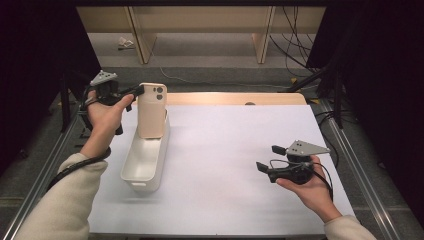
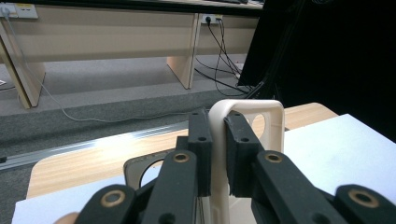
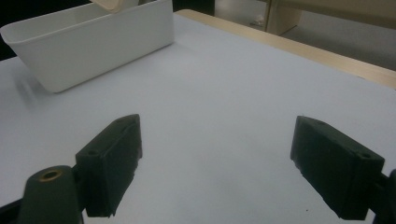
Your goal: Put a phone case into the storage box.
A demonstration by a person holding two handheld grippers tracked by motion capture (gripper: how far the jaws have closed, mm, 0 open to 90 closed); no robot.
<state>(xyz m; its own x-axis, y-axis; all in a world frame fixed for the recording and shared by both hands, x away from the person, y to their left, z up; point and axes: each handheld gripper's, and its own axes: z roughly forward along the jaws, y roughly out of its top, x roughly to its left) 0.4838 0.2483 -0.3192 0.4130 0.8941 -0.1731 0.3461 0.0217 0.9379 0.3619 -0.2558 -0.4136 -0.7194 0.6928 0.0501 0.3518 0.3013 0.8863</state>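
My left gripper (image 1: 136,91) clamps the beige phone case (image 1: 151,110) by its rim — upright, over the white plastic bin (image 1: 145,160); right gripper (image 1: 270,159) gapes, idle.

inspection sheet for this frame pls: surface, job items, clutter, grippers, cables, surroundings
Surface: white sheet over a wooden table; bare around the bin.
Job's things: beige phone case held upright over the far end of the white bin.
Clutter: nothing seen.
Grippers: left gripper shut on the case's edge; right gripper open, nothing between its jaws, over the sheet.
Cables: gripper cable trails along the left forearm; loose cables on the floor beyond.
Surroundings: wooden furniture legs, grey floor, dark panels at both sides.
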